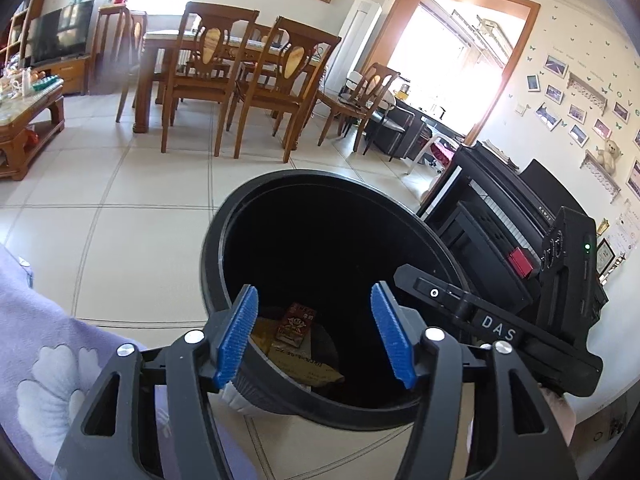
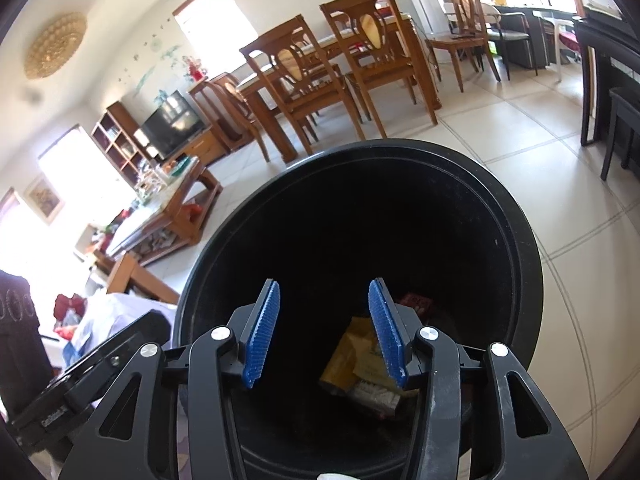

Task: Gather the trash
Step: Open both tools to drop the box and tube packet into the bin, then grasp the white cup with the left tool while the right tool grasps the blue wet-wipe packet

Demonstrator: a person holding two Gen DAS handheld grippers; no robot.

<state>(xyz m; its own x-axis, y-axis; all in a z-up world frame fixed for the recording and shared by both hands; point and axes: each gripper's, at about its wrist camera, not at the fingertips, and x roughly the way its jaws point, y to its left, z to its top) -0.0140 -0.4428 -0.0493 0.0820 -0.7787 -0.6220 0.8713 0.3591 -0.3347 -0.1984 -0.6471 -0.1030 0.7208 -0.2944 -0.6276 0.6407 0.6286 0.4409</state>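
A round black trash bin [image 1: 400, 216] stands on the tiled floor and fills the lower middle of both views [image 2: 532, 264]. Inside lie a red printed packet [image 1: 295, 325], yellow wrappers [image 2: 352, 354] and a crumpled white piece [image 2: 374, 396]. My left gripper [image 1: 314, 334] is open and empty, its blue pads straddling the bin's near rim. My right gripper [image 2: 324, 330] is open and empty, over the bin's mouth. The right gripper's black body [image 1: 560, 280] shows at the right of the left wrist view.
A purple flowered cloth [image 1: 40, 352] lies at lower left. A wooden dining table with chairs [image 1: 240, 80] stands beyond the bin. A wooden coffee table [image 2: 168, 216] is at left. A black piano [image 1: 500, 200] and its bench [image 2: 620, 128] stand at right.
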